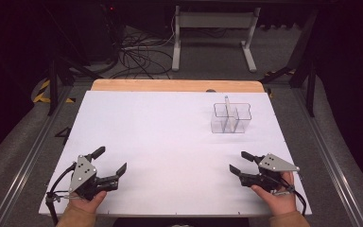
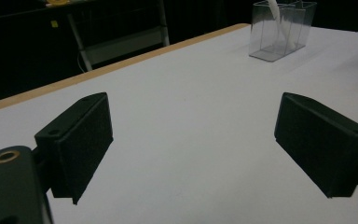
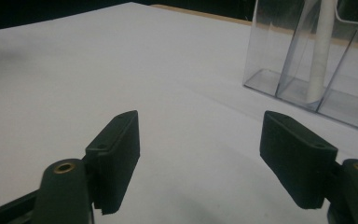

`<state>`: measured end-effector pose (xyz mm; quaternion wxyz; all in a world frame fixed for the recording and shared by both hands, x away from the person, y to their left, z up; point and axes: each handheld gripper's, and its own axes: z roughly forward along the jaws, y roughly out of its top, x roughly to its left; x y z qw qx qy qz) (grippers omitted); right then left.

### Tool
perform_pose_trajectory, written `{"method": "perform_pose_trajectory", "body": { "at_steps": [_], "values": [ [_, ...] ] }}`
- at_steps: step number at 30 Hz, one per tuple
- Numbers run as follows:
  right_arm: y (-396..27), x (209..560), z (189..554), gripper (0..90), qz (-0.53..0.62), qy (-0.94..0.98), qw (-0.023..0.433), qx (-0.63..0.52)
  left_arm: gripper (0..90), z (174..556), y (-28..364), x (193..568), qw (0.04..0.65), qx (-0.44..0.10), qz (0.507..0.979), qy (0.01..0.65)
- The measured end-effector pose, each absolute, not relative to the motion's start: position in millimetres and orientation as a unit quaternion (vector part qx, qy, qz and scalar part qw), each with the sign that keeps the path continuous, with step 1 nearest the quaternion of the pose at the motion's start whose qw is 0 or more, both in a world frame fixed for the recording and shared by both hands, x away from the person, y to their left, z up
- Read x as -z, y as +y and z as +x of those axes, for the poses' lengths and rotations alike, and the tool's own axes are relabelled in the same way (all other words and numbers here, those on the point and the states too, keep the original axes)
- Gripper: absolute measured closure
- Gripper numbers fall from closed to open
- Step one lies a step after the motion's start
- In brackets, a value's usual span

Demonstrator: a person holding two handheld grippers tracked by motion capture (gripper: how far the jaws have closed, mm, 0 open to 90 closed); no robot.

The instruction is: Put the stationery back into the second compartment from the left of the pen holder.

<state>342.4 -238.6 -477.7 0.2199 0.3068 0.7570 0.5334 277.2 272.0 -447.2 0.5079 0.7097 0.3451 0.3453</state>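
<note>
A clear plastic organizer (image 1: 231,117) with several compartments stands on the white table (image 1: 170,137) at the back right; it also appears in the left gripper view as a clear box (image 2: 282,29) and close up in the right gripper view (image 3: 312,70). A white stick (image 3: 320,51) leans upright in one compartment. My left gripper (image 1: 110,161) rests low at the front left, open, nothing between its jaws. My right gripper (image 1: 241,162) sits at the front right, open and empty, pointing left of the organizer.
A wooden strip (image 1: 177,85) runs along the table's far edge. Beyond it stand a white metal frame (image 1: 212,28) and tangled cables (image 1: 137,56) on the floor. Metal rails flank the table.
</note>
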Motion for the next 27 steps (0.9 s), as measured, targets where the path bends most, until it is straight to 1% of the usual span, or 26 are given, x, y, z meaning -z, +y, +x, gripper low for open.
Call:
{"method": "perform_pose_trajectory", "body": {
  "at_steps": [3, 6, 9, 13, 27],
  "values": [
    [-237.4, 481.2, 340.2, 26.8, 0.313, 0.760, 0.217, -0.527, 11.5, 274.7, 273.1, 449.5, 0.504, -0.343, 0.714, 0.344],
    [-237.2, 482.8, 339.7, 26.7, 0.317, 0.759, 0.219, -0.526, 11.4, 275.7, 274.8, 449.5, 0.509, -0.341, 0.710, 0.347],
    [-239.0, 483.1, 340.5, 25.4, 0.321, 0.755, 0.211, -0.531, 11.4, 276.2, 273.8, 450.6, 0.509, -0.339, 0.711, 0.346],
    [-239.7, 483.2, 339.0, 25.3, 0.315, 0.752, 0.217, -0.537, 11.4, 275.8, 272.1, 450.3, 0.509, -0.342, 0.711, 0.344],
    [-241.4, 483.0, 338.7, 25.3, 0.319, 0.747, 0.215, -0.542, 11.4, 276.7, 272.9, 450.7, 0.507, -0.345, 0.710, 0.346]
  ]
}}
